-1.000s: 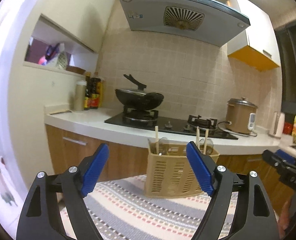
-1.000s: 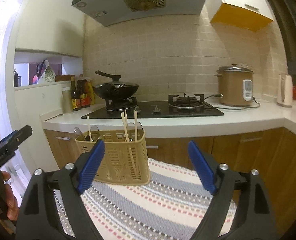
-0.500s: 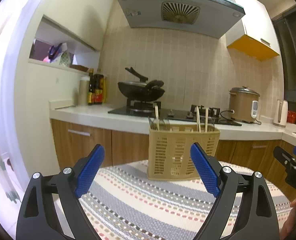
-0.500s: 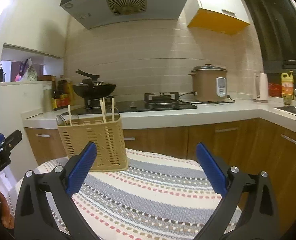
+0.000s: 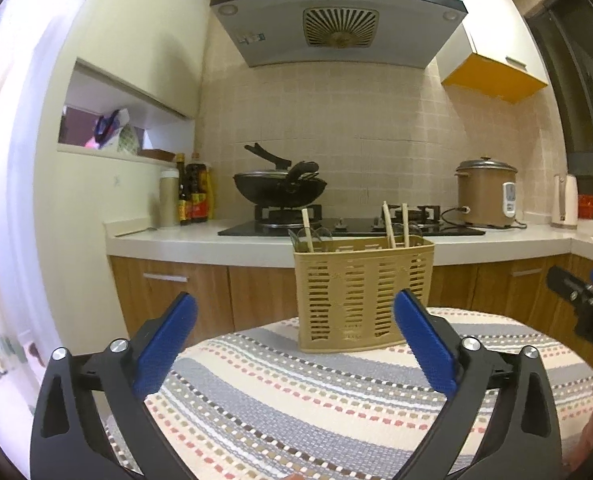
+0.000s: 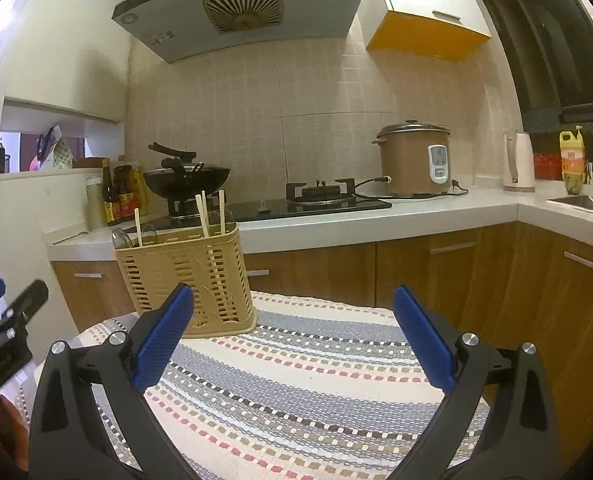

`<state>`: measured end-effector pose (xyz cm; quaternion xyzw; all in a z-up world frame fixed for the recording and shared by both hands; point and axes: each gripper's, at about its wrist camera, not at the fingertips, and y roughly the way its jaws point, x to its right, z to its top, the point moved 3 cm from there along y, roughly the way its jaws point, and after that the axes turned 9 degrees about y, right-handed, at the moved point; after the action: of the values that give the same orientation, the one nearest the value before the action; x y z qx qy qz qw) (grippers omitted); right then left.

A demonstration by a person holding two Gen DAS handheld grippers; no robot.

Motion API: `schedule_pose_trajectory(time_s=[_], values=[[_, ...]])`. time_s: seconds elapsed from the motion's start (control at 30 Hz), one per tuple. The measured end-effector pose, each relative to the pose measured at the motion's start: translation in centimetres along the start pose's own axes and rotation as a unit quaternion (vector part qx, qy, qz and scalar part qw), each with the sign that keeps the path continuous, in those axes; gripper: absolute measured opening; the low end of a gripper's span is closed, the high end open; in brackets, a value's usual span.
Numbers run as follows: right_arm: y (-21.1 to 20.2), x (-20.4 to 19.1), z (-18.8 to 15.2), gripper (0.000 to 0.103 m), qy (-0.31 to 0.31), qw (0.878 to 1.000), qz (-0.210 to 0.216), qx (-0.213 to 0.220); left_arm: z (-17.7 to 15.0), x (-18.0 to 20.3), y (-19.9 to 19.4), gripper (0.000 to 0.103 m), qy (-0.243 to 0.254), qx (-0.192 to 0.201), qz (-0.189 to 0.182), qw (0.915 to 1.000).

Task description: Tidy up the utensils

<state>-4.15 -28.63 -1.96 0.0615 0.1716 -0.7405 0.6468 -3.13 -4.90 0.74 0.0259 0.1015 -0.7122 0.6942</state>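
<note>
The right hand-held gripper (image 6: 294, 336) hangs with its blue pads spread wide and nothing between them, above a striped woven cloth (image 6: 296, 380). At the cloth's far left corner stands a tan slotted utensil basket (image 6: 184, 280), upright, with wooden chopsticks (image 6: 210, 212) and rounded spoon ends (image 6: 120, 238) poking out of its top. At the left edge the tip of the left hand-held gripper (image 6: 4, 316) shows. Behind runs the white counter (image 6: 376, 220) with a black wok (image 6: 186, 178) on the hob, sauce bottles (image 6: 118, 196) toward its left end, and a brown rice cooker (image 6: 414, 160) further right.
</note>
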Motion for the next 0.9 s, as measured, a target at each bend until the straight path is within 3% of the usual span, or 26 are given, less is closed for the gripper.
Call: schedule_pose_trajectory(time_s=[0.53,0.9], values=[[0.3,-0.6,-0.7,0.095,-0.013,1.000,0.005,-0.019,-1.8,0.1,1.6,0.096,0.002,-0.051,-0.022,0.9984],[0.8,-1.2,-1.2,0.095,-0.028,0.999,0.005,-0.032,-2.2,-0.3,2.1,0.096,-0.014,-0.062,-0.036,0.9973]])
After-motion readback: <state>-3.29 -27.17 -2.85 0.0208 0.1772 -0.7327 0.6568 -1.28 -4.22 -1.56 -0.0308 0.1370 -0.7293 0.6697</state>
